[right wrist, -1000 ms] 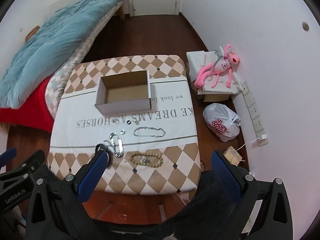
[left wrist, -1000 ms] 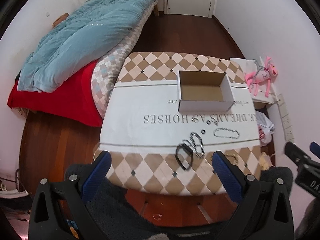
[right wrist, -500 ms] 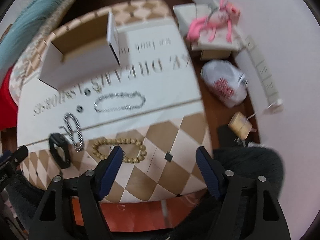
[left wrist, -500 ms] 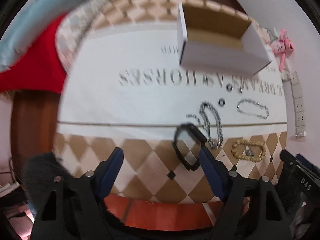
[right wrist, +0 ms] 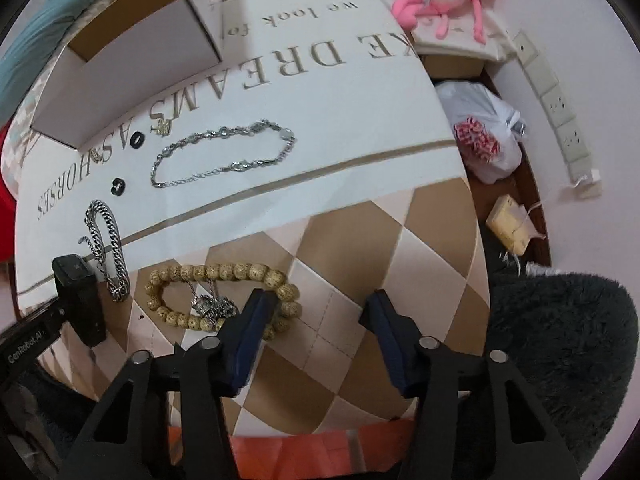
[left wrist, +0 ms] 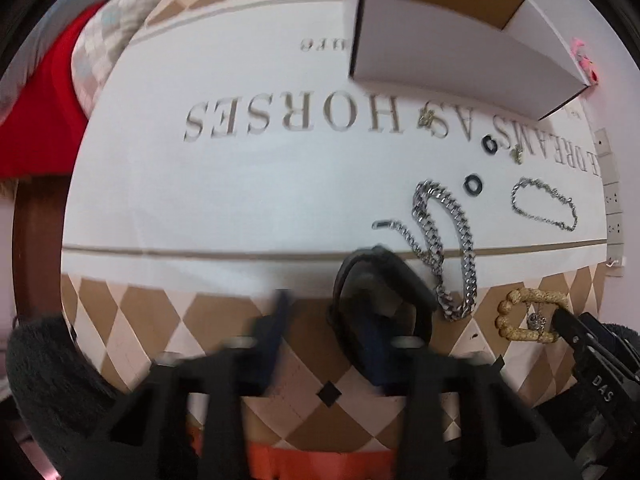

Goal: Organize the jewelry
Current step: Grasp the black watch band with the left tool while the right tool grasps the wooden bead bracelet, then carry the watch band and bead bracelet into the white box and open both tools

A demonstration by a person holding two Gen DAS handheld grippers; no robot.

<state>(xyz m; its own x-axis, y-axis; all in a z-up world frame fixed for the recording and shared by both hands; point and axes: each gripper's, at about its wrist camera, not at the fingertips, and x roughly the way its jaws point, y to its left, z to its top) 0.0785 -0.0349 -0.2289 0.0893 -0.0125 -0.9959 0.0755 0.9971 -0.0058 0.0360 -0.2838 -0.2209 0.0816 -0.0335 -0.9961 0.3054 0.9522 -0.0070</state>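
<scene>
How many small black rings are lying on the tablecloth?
2. One black ring lies on the lettering close to the white box; the other black ring lies nearer, beside the thick silver chain. Others may be hidden.

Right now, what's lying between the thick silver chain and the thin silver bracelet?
A small black ring lies on the tablecloth between the thick chain and the thin bracelet, seen in the left wrist view.

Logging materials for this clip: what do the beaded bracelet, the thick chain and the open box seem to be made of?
Beaded bracelet: tan, speckled matte beads, probably wood or seed. Thick chain: interlocked silver links with bright glints, likely polished metal. Open box: white outside, brown inside, thin flat walls, apparently cardboard.
</scene>
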